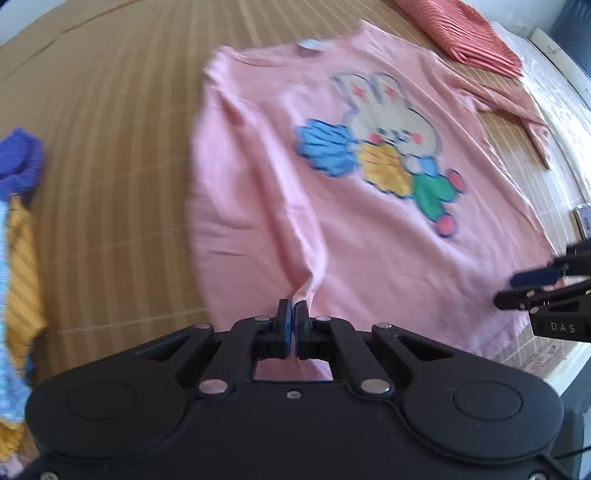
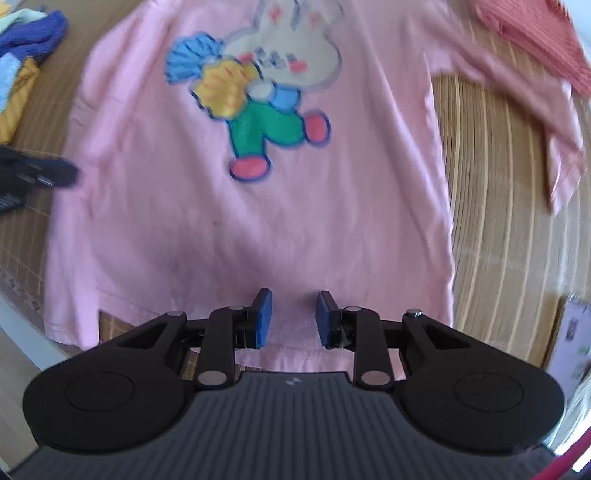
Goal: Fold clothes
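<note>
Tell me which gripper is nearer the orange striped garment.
Right. The right gripper hovers open over the pink shirt's hem, on the orange striped garment's side; the left gripper pinches the hem farther away.

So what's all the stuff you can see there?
T-shirt: one, pink with a cartoon bunny print, spread flat on the mat.
Mat: one, tan, woven, under everything.
Folded cloth: one, orange-red striped, beyond the T-shirt's collar.
Pile of clothes: one, purple, yellow and light blue, on the mat's left side.
Left gripper: one, black with blue pads, jaws shut on the T-shirt's hem.
Right gripper: one, black with blue pads, jaws open over the hem.
</note>
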Action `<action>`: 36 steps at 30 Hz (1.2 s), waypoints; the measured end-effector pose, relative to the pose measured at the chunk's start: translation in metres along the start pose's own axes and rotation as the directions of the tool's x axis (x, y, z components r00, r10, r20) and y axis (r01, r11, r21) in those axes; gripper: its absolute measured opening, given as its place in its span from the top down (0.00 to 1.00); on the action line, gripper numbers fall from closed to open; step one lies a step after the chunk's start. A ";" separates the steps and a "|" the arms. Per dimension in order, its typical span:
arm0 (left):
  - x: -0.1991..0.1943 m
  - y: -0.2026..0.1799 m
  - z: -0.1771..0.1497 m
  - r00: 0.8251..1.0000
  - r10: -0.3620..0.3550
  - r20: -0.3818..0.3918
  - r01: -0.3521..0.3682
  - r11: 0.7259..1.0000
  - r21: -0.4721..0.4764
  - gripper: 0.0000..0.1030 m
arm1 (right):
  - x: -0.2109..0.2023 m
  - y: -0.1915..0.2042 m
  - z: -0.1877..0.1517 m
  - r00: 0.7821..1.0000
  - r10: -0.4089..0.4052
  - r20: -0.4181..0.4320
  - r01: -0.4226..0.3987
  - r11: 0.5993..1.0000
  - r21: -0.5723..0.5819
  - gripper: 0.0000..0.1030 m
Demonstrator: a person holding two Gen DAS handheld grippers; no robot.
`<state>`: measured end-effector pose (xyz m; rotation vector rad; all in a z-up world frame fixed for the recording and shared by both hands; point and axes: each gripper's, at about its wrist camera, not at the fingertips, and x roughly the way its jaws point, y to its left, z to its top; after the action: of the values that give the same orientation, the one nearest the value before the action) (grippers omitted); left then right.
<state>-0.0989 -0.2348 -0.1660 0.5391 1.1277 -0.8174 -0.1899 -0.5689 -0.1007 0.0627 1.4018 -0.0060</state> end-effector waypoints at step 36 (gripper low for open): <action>-0.008 -0.034 -0.076 0.983 -0.120 -0.137 0.122 0.992 0.011 0.62 | -0.001 0.008 0.011 0.998 0.047 -0.052 -0.048 0.999 -0.023 0.52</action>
<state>-0.1712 -0.1967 -0.1842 0.5534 1.2889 -0.9082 -0.1791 -0.5616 -0.0981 0.0762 1.4513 0.0526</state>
